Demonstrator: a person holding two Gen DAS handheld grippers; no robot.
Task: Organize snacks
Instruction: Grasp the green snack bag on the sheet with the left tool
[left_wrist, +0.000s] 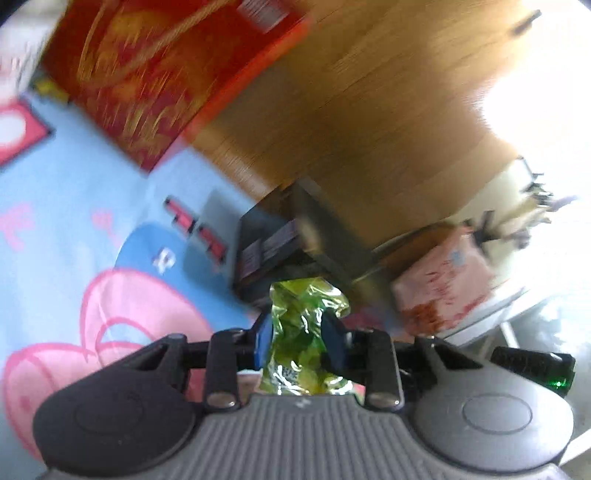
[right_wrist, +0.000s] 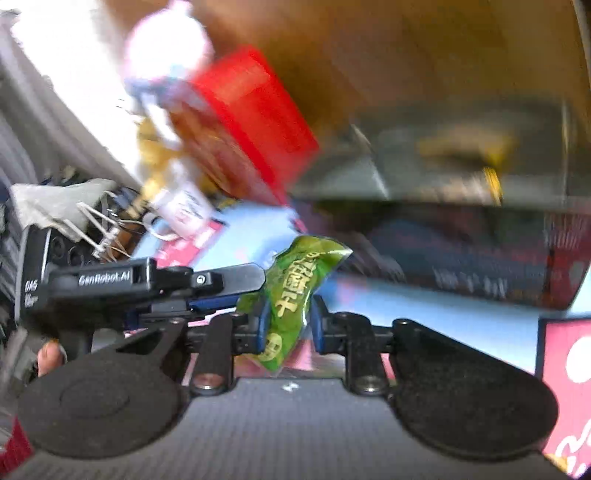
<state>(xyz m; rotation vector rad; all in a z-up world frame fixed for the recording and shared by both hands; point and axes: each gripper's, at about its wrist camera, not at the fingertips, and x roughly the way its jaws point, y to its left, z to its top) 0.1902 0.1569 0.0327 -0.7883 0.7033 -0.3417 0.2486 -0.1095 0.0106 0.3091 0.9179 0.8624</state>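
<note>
Green snack packet (left_wrist: 304, 334) clamped in left claw (left_wrist: 300, 341), another (right_wrist: 295, 299) pinched in right claw (right_wrist: 289, 325)

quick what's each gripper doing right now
Left gripper: shut on a green snack packet.
Right gripper: shut on a green snack pouch.

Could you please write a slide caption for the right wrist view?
Right gripper shut on a green snack packet above the blue cartoon-print cloth.

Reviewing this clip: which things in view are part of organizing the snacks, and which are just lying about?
Job:
- green snack packet in left gripper
- green packet in right gripper
- dark bin

Lying about:
- red box
- cartoon-print cloth
- white bottle
</note>
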